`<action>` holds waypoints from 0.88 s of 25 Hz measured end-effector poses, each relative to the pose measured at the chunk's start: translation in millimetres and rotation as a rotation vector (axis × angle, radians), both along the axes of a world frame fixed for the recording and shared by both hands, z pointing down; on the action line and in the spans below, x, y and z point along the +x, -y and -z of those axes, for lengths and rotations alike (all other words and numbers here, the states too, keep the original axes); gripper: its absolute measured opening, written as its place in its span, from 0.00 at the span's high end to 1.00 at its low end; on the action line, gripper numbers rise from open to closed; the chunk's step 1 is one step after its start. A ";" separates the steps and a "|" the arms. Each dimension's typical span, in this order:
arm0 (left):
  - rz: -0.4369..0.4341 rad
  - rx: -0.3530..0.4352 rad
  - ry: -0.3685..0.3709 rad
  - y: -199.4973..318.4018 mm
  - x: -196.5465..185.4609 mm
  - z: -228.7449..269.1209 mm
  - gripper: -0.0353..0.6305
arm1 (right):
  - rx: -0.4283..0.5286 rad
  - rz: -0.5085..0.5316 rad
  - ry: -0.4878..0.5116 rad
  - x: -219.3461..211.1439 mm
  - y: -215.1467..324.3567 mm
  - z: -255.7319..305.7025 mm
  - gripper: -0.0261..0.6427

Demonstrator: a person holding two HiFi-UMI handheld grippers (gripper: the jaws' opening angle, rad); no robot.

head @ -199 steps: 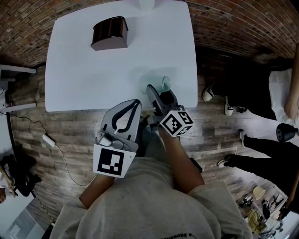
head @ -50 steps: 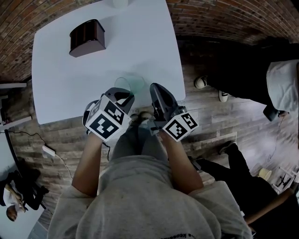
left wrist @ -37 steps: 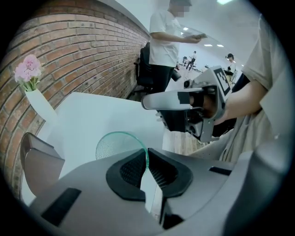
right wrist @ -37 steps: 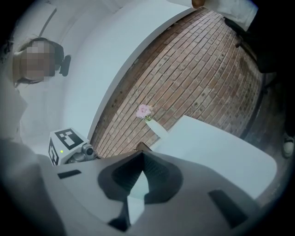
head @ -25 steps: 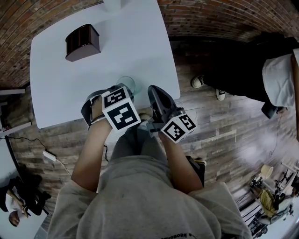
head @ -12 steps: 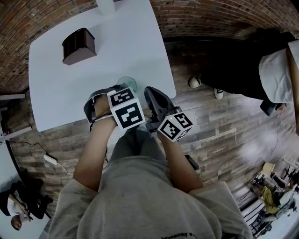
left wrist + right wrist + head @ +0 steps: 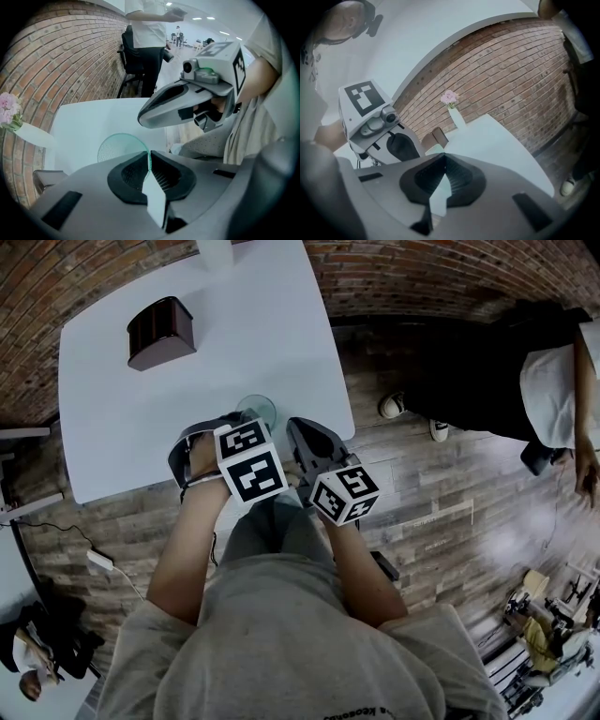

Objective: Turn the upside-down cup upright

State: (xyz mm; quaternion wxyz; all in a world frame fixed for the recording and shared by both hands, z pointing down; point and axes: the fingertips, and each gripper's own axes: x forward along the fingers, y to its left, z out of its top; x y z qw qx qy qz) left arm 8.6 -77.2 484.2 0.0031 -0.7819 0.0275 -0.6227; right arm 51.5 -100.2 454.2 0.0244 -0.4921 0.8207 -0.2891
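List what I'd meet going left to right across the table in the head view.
dark brown box → white vase → glass cup → right gripper

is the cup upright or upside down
Upright: the cup has its open rim facing up, and the left gripper pinches that rim between its fingers.

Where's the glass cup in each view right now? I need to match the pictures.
Head view: the cup sits near the front edge of the table.
Left gripper view: lower centre, its rim pinched between the jaws of the left gripper.
Right gripper view: I cannot make it out.
Shared landmark: the brown box, at the far left in the left gripper view and mid-frame in the right gripper view.
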 end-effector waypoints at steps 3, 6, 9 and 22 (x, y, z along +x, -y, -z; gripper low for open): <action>0.003 0.011 -0.010 1.7 -1.0 1.4 0.91 | -0.008 0.004 -0.008 -1.6 1.1 -2.6 0.95; -0.006 0.025 -0.011 2.6 -3.2 2.6 0.91 | -0.015 0.010 -0.025 -4.6 1.2 -5.4 0.95; -0.016 0.033 -0.009 3.0 -2.9 3.2 0.91 | -0.023 0.017 -0.041 -6.7 1.3 -8.9 0.95; -0.028 0.042 -0.036 0.4 -0.5 7.7 0.87 | -0.045 0.025 -0.048 -9.3 2.3 -15.5 0.95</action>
